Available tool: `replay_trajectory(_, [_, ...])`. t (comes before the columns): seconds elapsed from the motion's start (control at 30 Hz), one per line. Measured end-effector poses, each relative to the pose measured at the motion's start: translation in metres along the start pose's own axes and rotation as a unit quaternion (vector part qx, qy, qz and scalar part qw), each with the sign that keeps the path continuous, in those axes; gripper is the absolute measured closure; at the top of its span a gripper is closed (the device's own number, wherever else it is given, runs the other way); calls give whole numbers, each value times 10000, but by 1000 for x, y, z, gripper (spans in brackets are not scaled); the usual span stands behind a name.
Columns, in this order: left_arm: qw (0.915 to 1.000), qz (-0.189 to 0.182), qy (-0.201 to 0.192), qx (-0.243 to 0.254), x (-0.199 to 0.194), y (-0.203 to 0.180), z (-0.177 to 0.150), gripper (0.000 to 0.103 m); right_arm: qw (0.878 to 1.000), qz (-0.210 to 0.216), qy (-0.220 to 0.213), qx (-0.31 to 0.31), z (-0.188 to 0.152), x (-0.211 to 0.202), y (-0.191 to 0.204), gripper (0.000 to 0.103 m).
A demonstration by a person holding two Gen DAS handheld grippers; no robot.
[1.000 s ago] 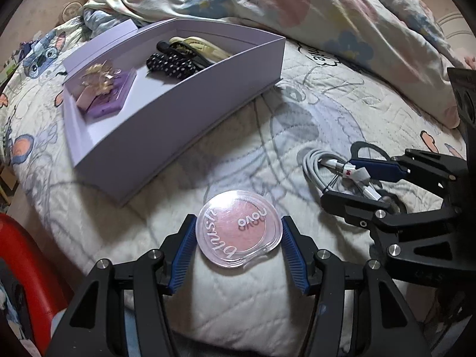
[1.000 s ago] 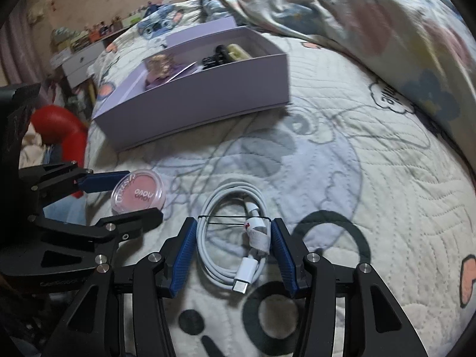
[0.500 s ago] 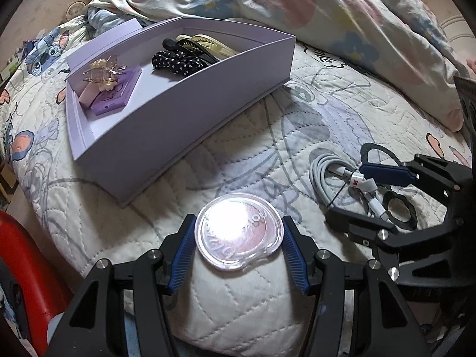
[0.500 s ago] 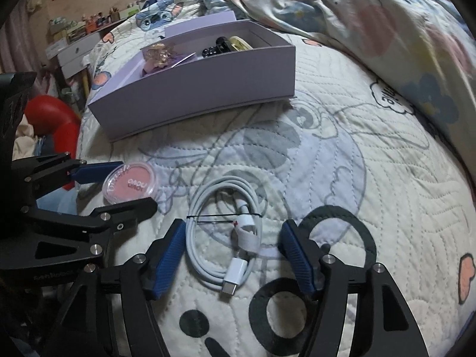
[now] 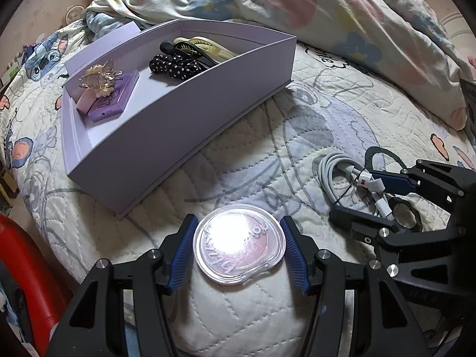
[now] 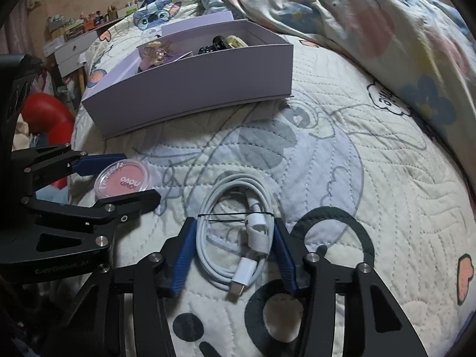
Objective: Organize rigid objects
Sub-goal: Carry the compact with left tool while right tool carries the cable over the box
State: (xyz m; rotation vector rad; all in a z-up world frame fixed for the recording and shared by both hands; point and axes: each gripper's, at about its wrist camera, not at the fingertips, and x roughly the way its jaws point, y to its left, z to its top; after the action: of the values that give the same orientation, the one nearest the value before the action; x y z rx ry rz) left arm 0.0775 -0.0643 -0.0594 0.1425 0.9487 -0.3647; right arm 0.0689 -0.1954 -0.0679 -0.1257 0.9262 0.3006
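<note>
Pale lilac rectangular cardboard box (image 5: 166, 136) resting toward the far left edge of the quilted cartoon-print bedspread (image 6: 372, 178), hair clips inside. Near the front edge, right gripper (image 6: 235, 250) closing, its 2 blue pads touching the coiled white charging cable (image 6: 235, 232). Left gripper (image 5: 239, 251) clamped on the round clear-lidded pink blush compact (image 5: 239, 244).

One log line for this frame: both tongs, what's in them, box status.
left tongs: shut on blush compact | right tongs: closing around coiled charging cable | lavender box: on quilt, holds hair clips, both items outside

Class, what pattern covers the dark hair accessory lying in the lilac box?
White polka dots on black hair accessory, clearest in the left wrist view.
</note>
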Motion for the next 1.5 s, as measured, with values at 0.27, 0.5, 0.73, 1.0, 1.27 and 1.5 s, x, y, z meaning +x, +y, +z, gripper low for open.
replay_trajectory(0.27, [9999, -75, -2, -100, -9, 2, -1, 48, 9997, 132, -8, 210, 2, -4, -6, 55])
replay_trajectory(0.5, [9998, -77, -77, -166, -18, 0, -3, 48, 9995, 237, -62, 196, 5, -12, -5, 55])
replay_trajectory(0.73, [9995, -30, -183, -264, -30, 5, -6, 48, 9994, 262, -196, 76, 8, -24, 4, 55])
replay_trajectory(1.0, [9986, 199, -345, -337, -53, 14, -11, 48, 9983, 391, -431, -40, 12, -38, 19, 55])
replay_trajectory(1.27, [9970, 344, -502, -483, -75, 23, -15, 48, 9960, 622, -555, -320, 20, -46, 37, 55])
replay_trajectory(1.5, [9952, 449, -673, -546, -91, 31, -11, 48, 9928, 741, -714, -608, 32, -57, 50, 55])
